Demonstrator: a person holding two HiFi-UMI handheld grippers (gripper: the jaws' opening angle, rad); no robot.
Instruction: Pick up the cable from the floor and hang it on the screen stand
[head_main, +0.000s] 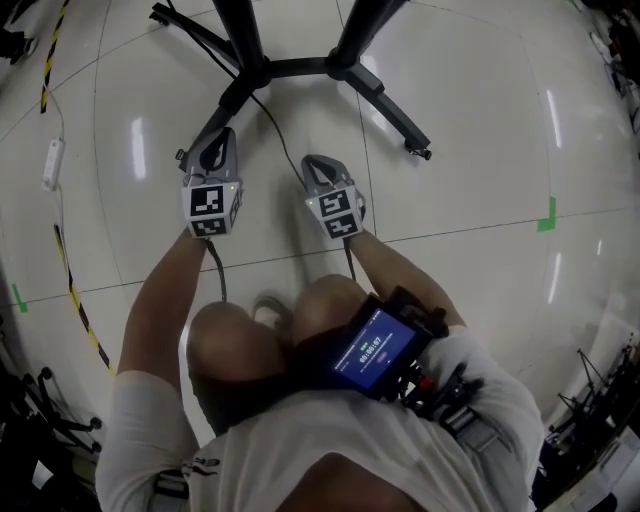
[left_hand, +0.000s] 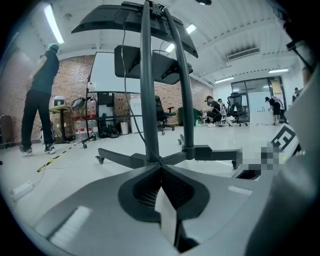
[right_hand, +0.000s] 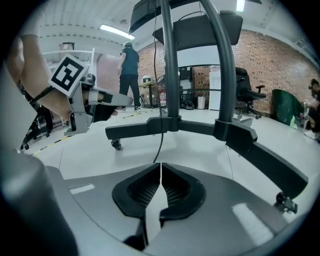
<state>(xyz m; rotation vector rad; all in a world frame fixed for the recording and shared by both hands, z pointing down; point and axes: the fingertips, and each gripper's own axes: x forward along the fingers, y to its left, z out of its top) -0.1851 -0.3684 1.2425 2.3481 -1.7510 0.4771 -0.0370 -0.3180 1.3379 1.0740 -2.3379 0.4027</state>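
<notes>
The black screen stand (head_main: 300, 68) spreads its wheeled legs across the top of the head view. A thin black cable (head_main: 280, 135) runs from the stand's hub over the white floor toward me and passes just left of my right gripper (head_main: 312, 162). In the right gripper view the cable (right_hand: 160, 135) ends in front of the shut jaws, nothing between them. My left gripper (head_main: 215, 140) hovers by the stand's left leg, its jaws pressed together and empty. Its own view faces the stand's posts (left_hand: 150, 100).
A white handset (head_main: 52, 165) lies on the floor at left beside yellow-black tape (head_main: 70, 290). A green tape mark (head_main: 546, 215) sits at right. A person (left_hand: 40, 100) stands far off, with chairs and gear along the walls. My knees (head_main: 250, 340) are below the grippers.
</notes>
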